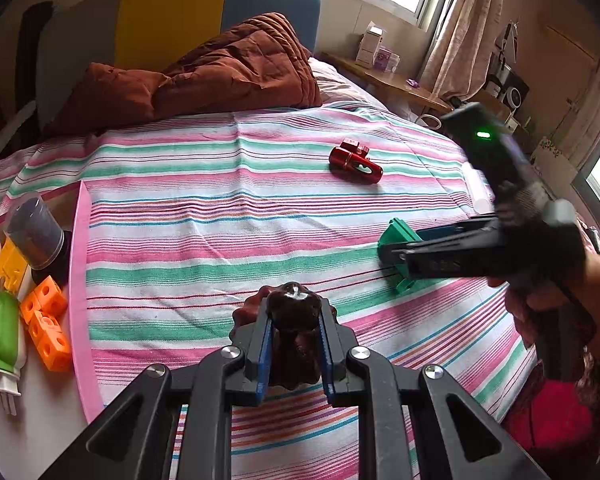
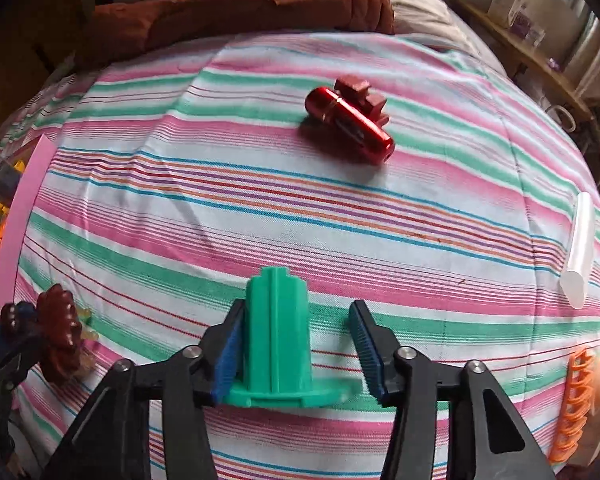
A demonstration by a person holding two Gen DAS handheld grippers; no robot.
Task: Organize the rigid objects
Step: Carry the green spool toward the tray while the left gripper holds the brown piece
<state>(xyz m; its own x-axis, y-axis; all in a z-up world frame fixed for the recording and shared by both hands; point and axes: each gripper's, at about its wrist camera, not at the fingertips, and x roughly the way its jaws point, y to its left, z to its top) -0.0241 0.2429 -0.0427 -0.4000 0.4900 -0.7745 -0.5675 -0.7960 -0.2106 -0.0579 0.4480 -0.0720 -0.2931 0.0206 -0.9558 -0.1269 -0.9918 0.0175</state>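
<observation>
The right tongs [image 2: 296,344] stand parted around the upright green piece [image 2: 278,332], left pad touching; left tongs [image 1: 294,344] clamp a brown knob [image 1: 294,312].

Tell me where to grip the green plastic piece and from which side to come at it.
Grip the green plastic piece across its ribbed upright column, above the wide flat flange, coming from above. The column is narrow with flat sides that suit the pads; the flange lies too low against the striped sheet. The right hand-held gripper already straddles it, one pad touching, the other apart.
</observation>
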